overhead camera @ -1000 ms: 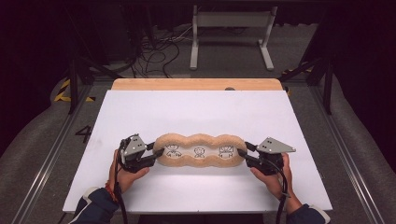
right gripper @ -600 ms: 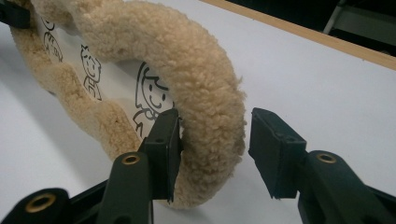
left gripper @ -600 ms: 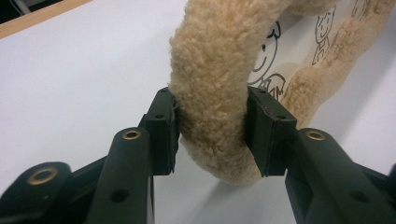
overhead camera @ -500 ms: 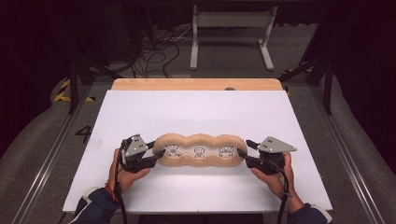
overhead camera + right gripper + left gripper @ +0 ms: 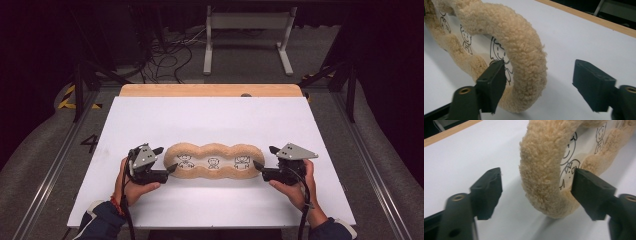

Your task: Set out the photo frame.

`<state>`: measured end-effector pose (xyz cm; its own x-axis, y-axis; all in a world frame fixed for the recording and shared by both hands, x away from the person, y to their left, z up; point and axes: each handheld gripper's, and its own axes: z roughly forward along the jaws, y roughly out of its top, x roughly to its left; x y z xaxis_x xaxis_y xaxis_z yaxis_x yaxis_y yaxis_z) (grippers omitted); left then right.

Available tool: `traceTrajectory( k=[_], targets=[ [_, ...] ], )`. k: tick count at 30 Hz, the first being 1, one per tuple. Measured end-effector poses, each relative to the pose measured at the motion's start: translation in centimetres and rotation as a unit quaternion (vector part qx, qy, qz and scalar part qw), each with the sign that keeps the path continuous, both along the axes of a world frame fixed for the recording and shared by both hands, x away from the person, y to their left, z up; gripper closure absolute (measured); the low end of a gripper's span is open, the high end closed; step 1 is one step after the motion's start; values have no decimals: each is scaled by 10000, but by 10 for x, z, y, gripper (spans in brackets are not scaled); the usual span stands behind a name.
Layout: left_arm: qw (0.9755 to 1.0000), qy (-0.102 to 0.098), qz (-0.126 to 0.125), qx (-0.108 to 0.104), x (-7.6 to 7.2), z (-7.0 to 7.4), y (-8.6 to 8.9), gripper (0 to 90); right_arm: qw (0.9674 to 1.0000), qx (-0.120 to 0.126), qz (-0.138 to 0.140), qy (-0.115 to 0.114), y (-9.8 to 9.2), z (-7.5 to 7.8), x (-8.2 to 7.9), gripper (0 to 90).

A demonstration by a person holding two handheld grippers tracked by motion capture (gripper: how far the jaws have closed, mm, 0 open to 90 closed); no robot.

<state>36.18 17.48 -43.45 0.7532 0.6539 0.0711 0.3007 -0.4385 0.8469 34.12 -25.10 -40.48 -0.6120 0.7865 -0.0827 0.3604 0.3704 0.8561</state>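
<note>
A long tan plush frame (image 5: 214, 148) with three cartoon figures drawn inside lies across the white table top (image 5: 210, 117). My left gripper (image 5: 166, 159) is at its left end and my right gripper (image 5: 265, 157) at its right end. Both have just been opening their jaws. In the left gripper view the fuzzy rim (image 5: 541, 165) stands between the jaws of the left gripper (image 5: 536, 177), with a clear gap at the outer jaw. The right gripper view has the rim (image 5: 524, 50) between the jaws of the right gripper (image 5: 539, 66), and its outer jaw is well off the plush.
A wooden strip (image 5: 210, 90) runs along the table's far edge. Beyond it on the floor are a white metal stand (image 5: 247, 22) and loose cables (image 5: 165, 52). Metal rails (image 5: 45, 175) flank the table on both sides.
Both grippers' jaws have spread apart and let go of the plush frame's ends. The hands have stayed where they were.
</note>
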Motion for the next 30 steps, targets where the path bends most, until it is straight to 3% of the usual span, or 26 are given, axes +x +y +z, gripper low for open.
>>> traceTrajectory(
  k=[4, 6, 9, 15, 17, 23, 30],
  targets=[
    [9999, 90, -14, -53, -1, -2, 2, 152, 9999, 164, -1, 34, -1, 0, 1, 158],
    [9998, 141, -88, -132, -1, -2, 3, 113, 10000, 67, 0, 37, -1, 0, 1, 120],
    [9998, 66, -181, -103, -2, -2, 1, 76, 10000, -9, 44, 23, 1, -1, 1, 101],
    [9997, -50, -241, 49, -5, -1, -2, 71, 9993, -361, 82, 20, 2, -3, 1, 101],
    [9994, -142, -253, 180, -6, 0, -3, 77, 9993, -360, 97, -40, 3, -2, 0, 106],
    [9988, -312, -339, 186, -9, 3, -3, 80, 9988, -452, 115, -123, 4, -1, -2, 112],
    [9986, -402, -252, 231, -13, 2, -1, 100, 9986, -491, 105, -150, -1, -1, -9, 114]
  ],
)
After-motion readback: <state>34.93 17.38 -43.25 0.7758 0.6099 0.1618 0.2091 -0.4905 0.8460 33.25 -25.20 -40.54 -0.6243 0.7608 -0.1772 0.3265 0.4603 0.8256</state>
